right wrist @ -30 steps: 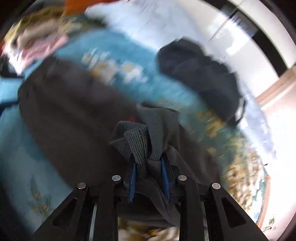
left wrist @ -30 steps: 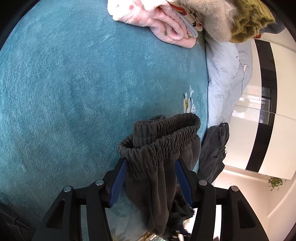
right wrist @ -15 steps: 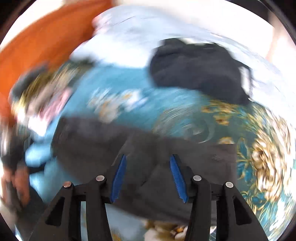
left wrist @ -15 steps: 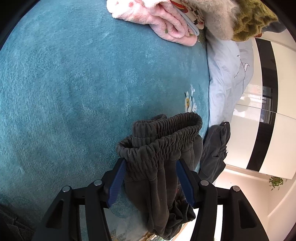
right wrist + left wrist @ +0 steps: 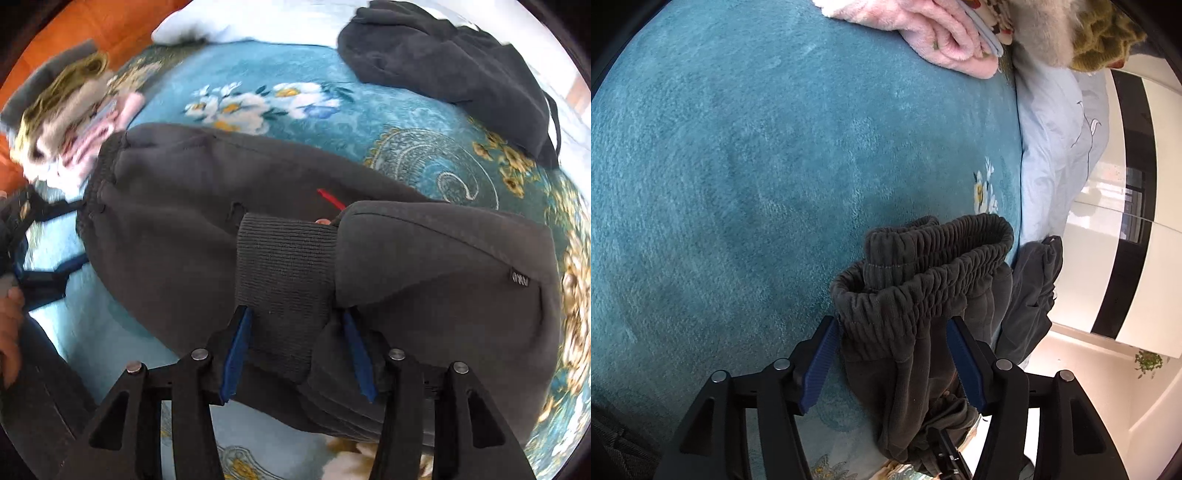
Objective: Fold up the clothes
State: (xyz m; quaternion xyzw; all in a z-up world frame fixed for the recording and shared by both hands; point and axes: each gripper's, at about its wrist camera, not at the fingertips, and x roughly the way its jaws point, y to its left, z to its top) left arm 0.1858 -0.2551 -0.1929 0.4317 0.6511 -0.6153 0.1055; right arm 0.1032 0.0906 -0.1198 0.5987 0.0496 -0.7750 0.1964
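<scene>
left tool [image 5: 892, 354]: blue pads set apart, elastic waistband of the dark grey pants [image 5: 916, 295] bunched between them; cloth touches the left pad, grip on the right side unclear, so firm hold or loose I cannot tell
right tool [image 5: 297, 347]: pads apart with the ribbed cuff [image 5: 286, 273] of the pants running between them; cloth fills most of the gap, real clamp cannot be told
pants, left wrist view: waistband raised above the blanket, legs hanging down past the tool
pants, right wrist view [image 5: 192, 206]: spread flat across the bed, waistband end at far left, cuff end folded back over the body, small tag on the right fold
blanket [image 5: 757, 166]: teal plush, white flower print, covers the bed under the pants
clothes pile [image 5: 945, 33]: pink fleece, beige and olive knits, at the blanket's far edge, well apart from the pants
black garment [image 5: 450, 59]: crumpled on the bed beyond the pants, not touching them
sheet [image 5: 1056, 129]: pale blue, beside the blanket
hand [image 5: 9, 325]: at left edge, right wrist view
</scene>
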